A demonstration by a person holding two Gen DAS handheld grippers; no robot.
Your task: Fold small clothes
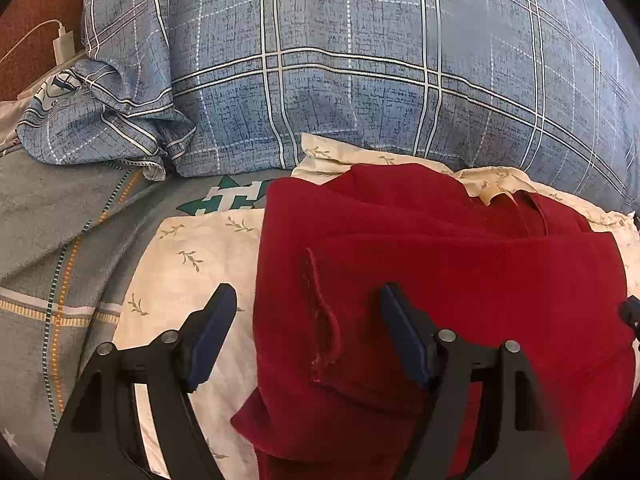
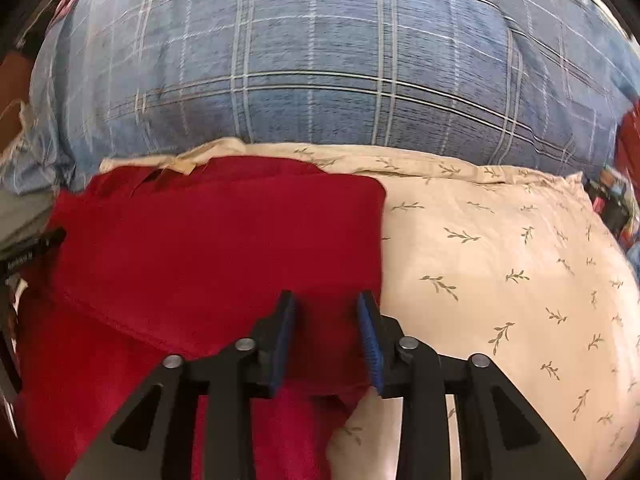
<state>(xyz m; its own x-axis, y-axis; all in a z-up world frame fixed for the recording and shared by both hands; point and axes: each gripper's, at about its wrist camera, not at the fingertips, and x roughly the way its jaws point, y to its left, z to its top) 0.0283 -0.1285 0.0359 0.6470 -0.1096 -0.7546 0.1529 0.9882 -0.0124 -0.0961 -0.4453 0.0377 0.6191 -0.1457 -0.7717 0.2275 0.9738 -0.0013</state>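
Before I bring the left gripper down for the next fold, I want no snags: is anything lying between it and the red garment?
Nothing visible does. The left gripper hangs open right over the left edge of the red garment, which lies bare on the cream leaf-print pillow. The right gripper sits at its other edge.

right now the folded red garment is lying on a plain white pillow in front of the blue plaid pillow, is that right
Not quite: the pillow under the folded red garment is not plain white. It is cream with a small leafy sprig print, as the right wrist view shows. The rest holds: it lies in front of the blue plaid pillow.
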